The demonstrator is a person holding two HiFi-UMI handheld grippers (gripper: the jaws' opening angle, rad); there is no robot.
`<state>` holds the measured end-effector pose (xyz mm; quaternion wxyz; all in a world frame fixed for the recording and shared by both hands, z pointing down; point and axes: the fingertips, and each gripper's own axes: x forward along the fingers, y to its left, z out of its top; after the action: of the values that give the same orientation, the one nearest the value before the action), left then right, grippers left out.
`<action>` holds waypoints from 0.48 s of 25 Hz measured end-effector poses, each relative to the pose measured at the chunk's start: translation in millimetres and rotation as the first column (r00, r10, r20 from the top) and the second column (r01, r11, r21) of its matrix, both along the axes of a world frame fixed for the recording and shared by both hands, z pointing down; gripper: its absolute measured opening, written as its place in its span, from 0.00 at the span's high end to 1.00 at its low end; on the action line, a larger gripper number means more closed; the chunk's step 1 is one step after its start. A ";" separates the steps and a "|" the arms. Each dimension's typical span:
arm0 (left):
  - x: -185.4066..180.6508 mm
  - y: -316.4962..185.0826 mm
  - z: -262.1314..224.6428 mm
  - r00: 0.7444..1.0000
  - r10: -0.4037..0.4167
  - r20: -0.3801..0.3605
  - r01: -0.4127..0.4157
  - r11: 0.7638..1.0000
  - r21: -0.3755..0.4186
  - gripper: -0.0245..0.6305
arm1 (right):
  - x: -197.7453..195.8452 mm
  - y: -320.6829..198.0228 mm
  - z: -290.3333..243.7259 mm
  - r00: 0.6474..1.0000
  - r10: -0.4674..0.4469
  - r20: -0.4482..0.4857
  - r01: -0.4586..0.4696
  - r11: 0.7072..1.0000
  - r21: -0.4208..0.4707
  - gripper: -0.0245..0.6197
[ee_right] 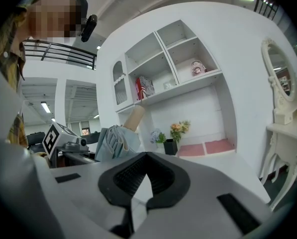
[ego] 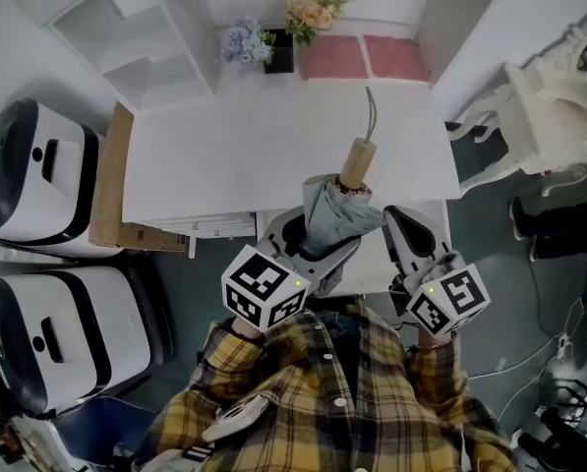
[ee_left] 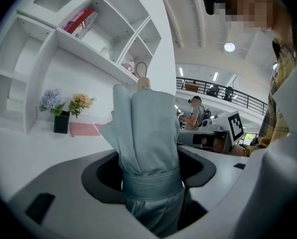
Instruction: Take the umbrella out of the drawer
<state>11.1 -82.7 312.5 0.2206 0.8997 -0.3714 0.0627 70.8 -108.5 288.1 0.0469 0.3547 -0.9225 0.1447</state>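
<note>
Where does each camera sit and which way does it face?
Head view: on the person's head, facing down at the desk; plaid shirt, left gripper, right gripper show.
Left gripper view: on the left gripper, facing the shelves past the gripped umbrella; plaid shirt at right.
Right gripper view: on the right gripper, facing those shelves; plaid shirt at left.
All share the umbrella.

Folded grey-blue umbrella (ego: pixel 334 212), strapped shut, wooden handle (ego: pixel 357 162) uppermost.

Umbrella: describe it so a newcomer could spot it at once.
In the head view, find the white table. At its near edge the left gripper is clamped on the umbrella. It is a folded grey-blue bundle with a tan wooden handle, unlike the flowers at the far edge.
</note>
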 end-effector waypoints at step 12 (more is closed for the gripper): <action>2.8 -2.1 -9.5 1.000 0.025 -0.018 -0.025 1.000 0.015 0.48 | 1.9 2.3 -0.9 1.000 0.003 -0.004 -0.003 1.000 0.002 0.94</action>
<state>13.9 -84.8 303.0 0.2163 0.9065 -0.3585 0.0547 72.6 -106.2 287.2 0.0482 0.3566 -0.9220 0.1429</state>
